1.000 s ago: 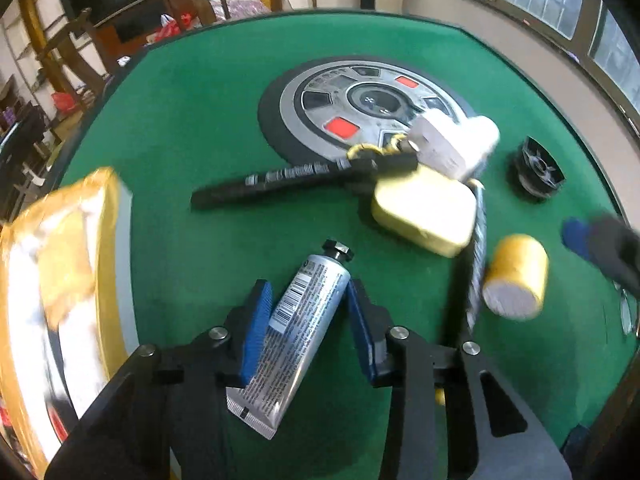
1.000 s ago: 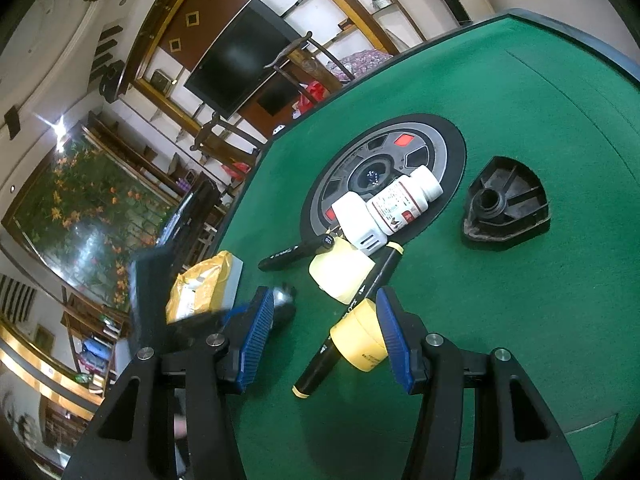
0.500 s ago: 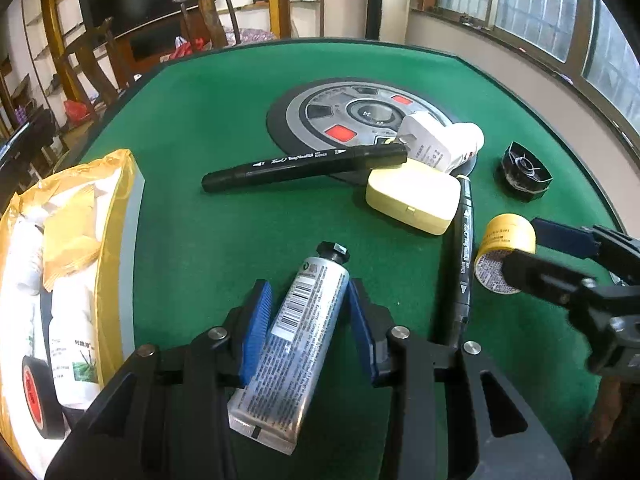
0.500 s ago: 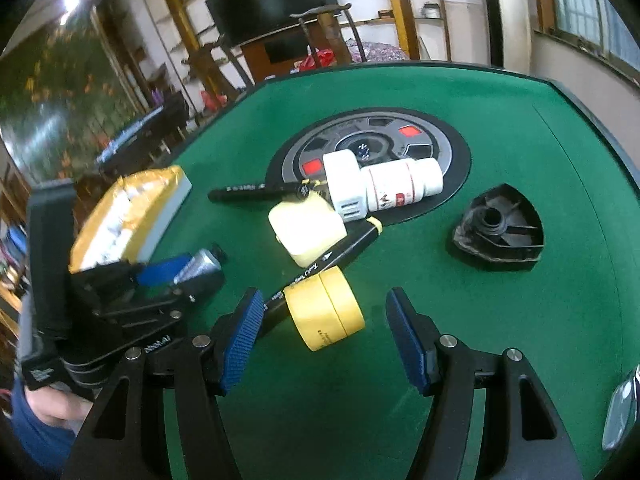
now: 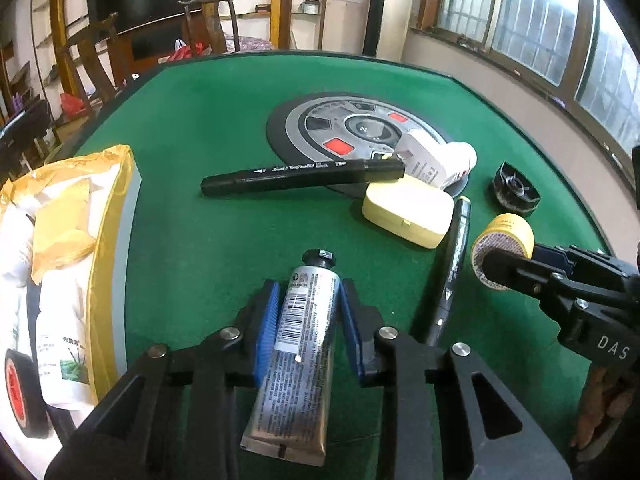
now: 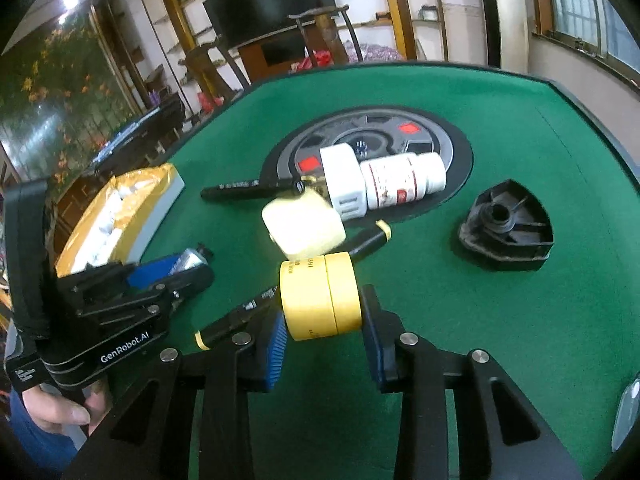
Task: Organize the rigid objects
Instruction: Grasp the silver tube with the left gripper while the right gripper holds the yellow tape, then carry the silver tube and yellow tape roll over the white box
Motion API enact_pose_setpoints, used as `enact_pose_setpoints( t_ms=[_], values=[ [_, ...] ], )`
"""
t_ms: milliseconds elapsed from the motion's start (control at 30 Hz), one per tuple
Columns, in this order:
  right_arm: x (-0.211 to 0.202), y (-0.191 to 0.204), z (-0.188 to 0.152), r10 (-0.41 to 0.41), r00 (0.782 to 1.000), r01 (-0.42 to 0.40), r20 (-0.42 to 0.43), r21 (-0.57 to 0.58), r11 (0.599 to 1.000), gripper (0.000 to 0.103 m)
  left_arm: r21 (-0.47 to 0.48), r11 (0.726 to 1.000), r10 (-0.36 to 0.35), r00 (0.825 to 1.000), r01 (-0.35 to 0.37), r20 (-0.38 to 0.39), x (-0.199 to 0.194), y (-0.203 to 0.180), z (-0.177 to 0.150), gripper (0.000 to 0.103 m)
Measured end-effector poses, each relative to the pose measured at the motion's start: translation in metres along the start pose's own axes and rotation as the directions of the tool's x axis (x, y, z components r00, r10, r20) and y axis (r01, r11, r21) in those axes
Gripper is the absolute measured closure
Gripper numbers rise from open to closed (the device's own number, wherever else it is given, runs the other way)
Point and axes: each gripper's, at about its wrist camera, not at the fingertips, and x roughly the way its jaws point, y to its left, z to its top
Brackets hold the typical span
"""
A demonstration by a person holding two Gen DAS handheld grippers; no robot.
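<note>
A silver tube [image 5: 298, 354] with a black cap is seen between the blue pads of the left gripper [image 5: 308, 328], whose jaws are closing; the pads appear to be pressed against the tube's sides, its cap pointing away over the green table [image 5: 200, 128]. A yellow cylindrical container [image 6: 320, 300] is held between the pads of the right gripper [image 6: 326, 346], whose jaws are likewise closing; both pads are seen touching its flat ends, though slight blur makes the contact on the far pad hard to judge.

Just beyond the container, a pale yellow case [image 6: 302, 226] is seen, with a black marker [image 6: 360, 242] running under it toward the right gripper. A second black marker [image 5: 304, 174] is laid across the rim of the round wheel-patterned disc [image 5: 344, 126]. On that disc's near edge, a white adapter [image 6: 344, 184] and a white bottle [image 6: 402, 180] are lying side by side, touching. A black plastic cap [image 6: 506, 226] is set apart on the felt to the right. At the table's left edge, an open yellow bag [image 5: 68, 264] filled with white packets is seen.
</note>
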Motion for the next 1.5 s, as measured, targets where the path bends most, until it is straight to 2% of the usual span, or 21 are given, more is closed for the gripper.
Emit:
enact_pose_setpoints(
  t_ms=[500, 767, 1500],
  values=[
    [-0.011, 0.006, 0.007, 0.048, 0.997, -0.049, 0.060, 0.027, 0.998, 0.073, -0.010, 1.000, -0.021, 0.994, 0.022, 0.109, -0.017, 0.000, 0.003, 0.078],
    [-0.016, 0.011, 0.008, 0.050, 0.994, -0.052, 0.092, 0.018, 0.999, 0.073, -0.012, 1.000, -0.026, 0.981, 0.029, 0.190, -0.030, 0.000, 0.006, 0.079],
    [-0.018, 0.023, 0.007, 0.040, 0.991, -0.036, 0.124, -0.033, 0.999, 0.073, 0.023, 0.999, 0.036, 0.961, -0.044, 0.275, -0.040, -0.010, 0.004, 0.079]
  ],
)
